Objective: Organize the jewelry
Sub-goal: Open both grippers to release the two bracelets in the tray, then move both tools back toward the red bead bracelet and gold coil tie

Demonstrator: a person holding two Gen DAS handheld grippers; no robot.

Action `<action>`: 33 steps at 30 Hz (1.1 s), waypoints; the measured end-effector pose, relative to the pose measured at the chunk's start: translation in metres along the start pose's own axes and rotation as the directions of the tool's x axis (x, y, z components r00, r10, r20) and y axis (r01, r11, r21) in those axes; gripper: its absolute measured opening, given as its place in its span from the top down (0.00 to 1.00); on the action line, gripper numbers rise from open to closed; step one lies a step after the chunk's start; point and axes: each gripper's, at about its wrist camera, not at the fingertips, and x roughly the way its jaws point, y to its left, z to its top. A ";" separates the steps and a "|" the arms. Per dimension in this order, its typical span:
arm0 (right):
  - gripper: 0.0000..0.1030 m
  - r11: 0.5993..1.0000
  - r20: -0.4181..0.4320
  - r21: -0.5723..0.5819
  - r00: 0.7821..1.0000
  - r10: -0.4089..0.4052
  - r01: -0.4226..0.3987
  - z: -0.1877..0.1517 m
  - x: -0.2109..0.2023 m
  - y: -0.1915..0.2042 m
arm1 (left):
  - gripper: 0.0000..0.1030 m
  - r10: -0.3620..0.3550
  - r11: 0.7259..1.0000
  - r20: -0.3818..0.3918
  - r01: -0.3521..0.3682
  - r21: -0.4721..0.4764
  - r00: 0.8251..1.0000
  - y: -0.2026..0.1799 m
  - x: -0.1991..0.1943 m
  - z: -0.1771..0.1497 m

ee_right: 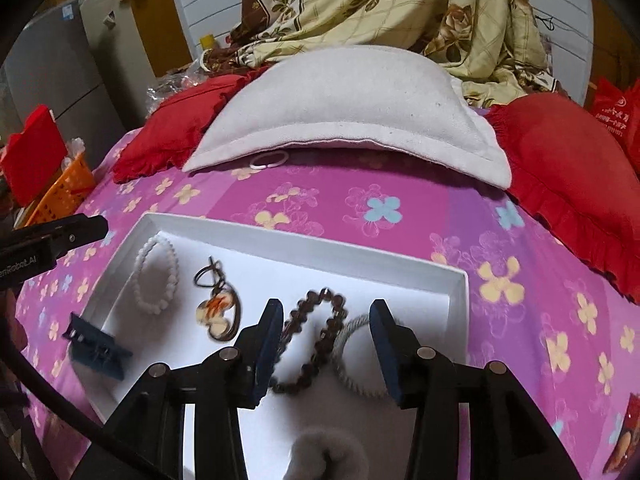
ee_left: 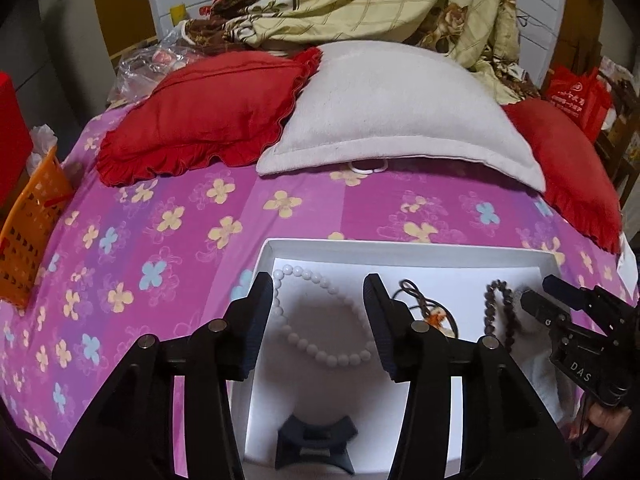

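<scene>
Left wrist view: the left gripper hovers, fingers parted and grasping nothing, over a white bead bracelet in a shallow white box on a flowered pink bedsheet. At three o'clock, the right gripper, also released, straddles a dark bead bracelet.

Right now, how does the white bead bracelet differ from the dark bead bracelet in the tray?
The white bead bracelet is pale and lies as an open loop at the tray's left end; the dark bead bracelet is brown, longer and lies narrower, between the right gripper's open jaws. Both are round-bead strands.
</scene>
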 end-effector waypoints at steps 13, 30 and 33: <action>0.38 0.998 0.059 -0.023 0.997 -0.055 0.056 -0.043 -0.069 0.027 | 0.54 0.023 0.998 0.091 -0.029 0.062 0.996 -0.015 -0.054 -0.058; 0.33 0.996 0.102 0.060 0.992 -0.070 0.064 -0.097 -0.131 0.049 | 0.53 0.007 0.999 0.167 -0.015 0.046 0.986 -0.034 -0.111 -0.115; 0.31 0.995 0.106 0.073 0.991 -0.077 0.069 -0.107 -0.141 0.053 | 0.53 0.000 0.999 0.169 -0.007 0.040 0.986 -0.033 -0.117 -0.122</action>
